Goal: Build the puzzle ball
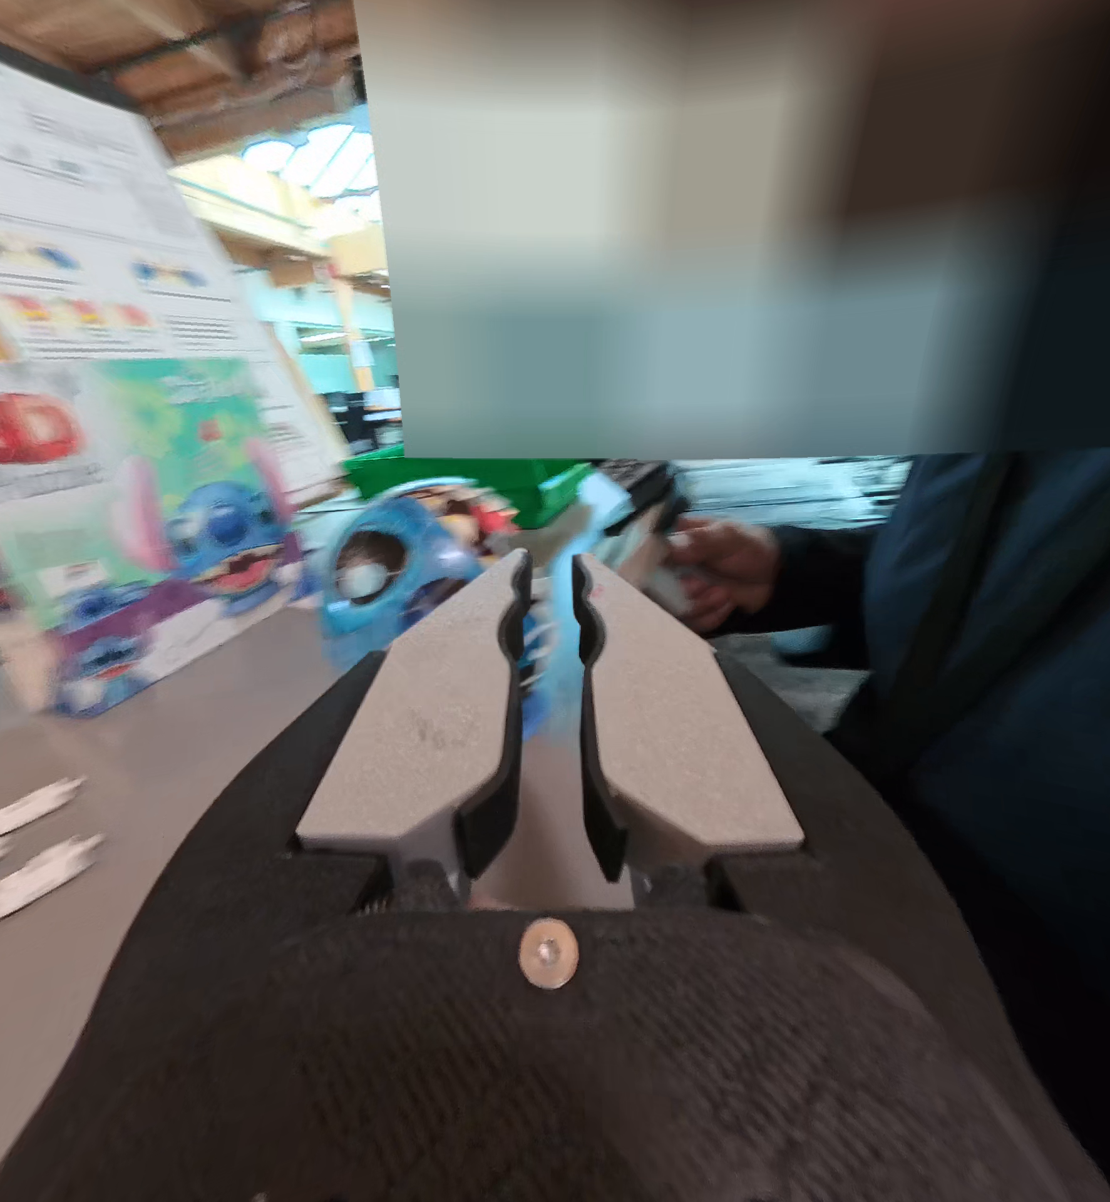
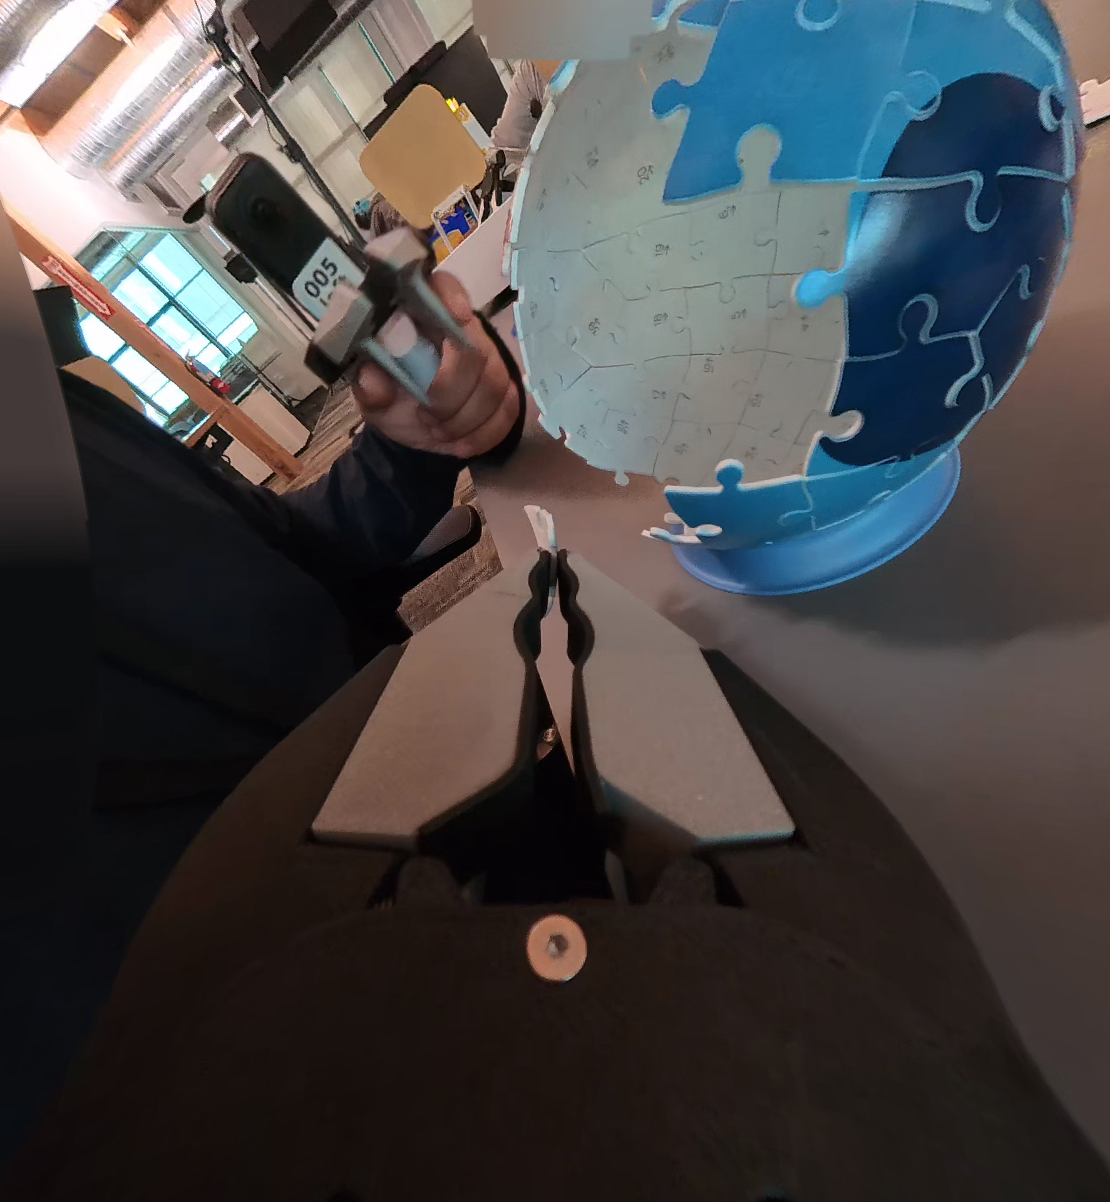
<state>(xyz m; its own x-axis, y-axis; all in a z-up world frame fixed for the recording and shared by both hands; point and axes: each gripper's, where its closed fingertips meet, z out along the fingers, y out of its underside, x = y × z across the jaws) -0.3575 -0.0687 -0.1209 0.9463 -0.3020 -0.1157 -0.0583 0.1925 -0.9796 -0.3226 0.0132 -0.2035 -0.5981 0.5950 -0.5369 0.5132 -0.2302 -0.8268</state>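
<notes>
1. My right gripper [image 2: 553, 553]: jaws pressed together on a thin puzzle piece [image 2: 542, 530], its white-and-blue edge poking out just past the tips. Edge-on hold, probably so a tab stays free to seat.
2. My left gripper [image 1: 552, 572]: jaws narrowly apart. A blurred light-blue piece [image 1: 555, 641] sits in the gap; from this view I cannot tell whether I grip it or it merely lies behind.
3. Ahead and right of my right tips: the puzzle ball [image 2: 799, 260], part-built, on its blue ring stand [image 2: 832, 546], which I judge keeps it from rolling. The open side faces me, showing the white inner faces.
4. Right view alone shows that gap; it also shows my left gripper well off to the left.
5. Left view alone shows the printed box [image 1: 123, 520] standing on the table [image 1: 149, 748] far left of my tips, and loose white pieces [image 1: 19, 845] nearer.
</notes>
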